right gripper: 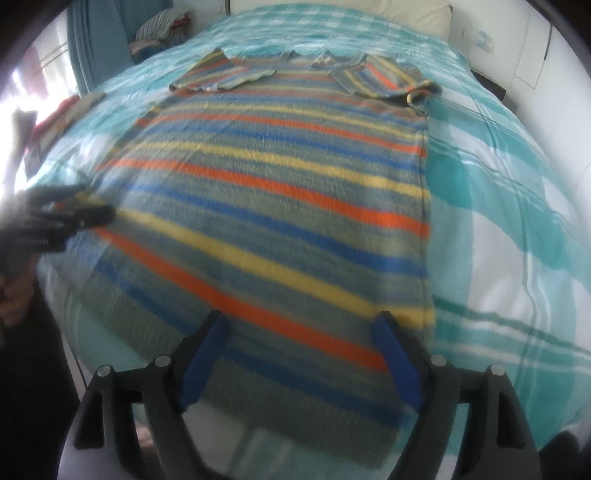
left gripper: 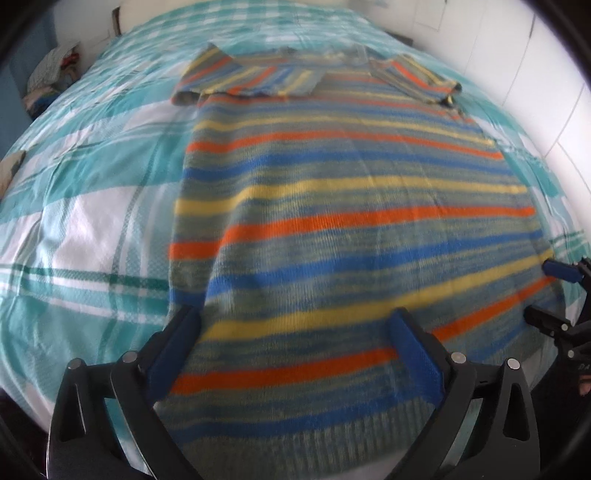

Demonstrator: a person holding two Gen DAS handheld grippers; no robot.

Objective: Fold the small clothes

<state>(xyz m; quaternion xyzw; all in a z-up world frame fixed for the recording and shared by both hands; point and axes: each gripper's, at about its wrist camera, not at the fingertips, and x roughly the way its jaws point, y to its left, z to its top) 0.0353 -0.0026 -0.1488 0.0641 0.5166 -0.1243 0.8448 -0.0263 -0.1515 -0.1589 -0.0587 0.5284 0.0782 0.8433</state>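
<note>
In the left wrist view we see our left gripper (left gripper: 295, 332) spread wide, grasping nothing, above the hem of a knitted striped sweater (left gripper: 332, 192) lying flat on a teal checked bedspread (left gripper: 92, 192), sleeves folded inward. In the right wrist view our right gripper (right gripper: 301, 332) is likewise released over the ribbed hem.

Motion blur smears the striped knitted sweater (left gripper: 332, 221) throughout; its hem runs behind the fingers (left gripper: 413, 354) at bottom. The crumpled cloth heap (right gripper: 162, 22) upper left is unidentifiable.
</note>
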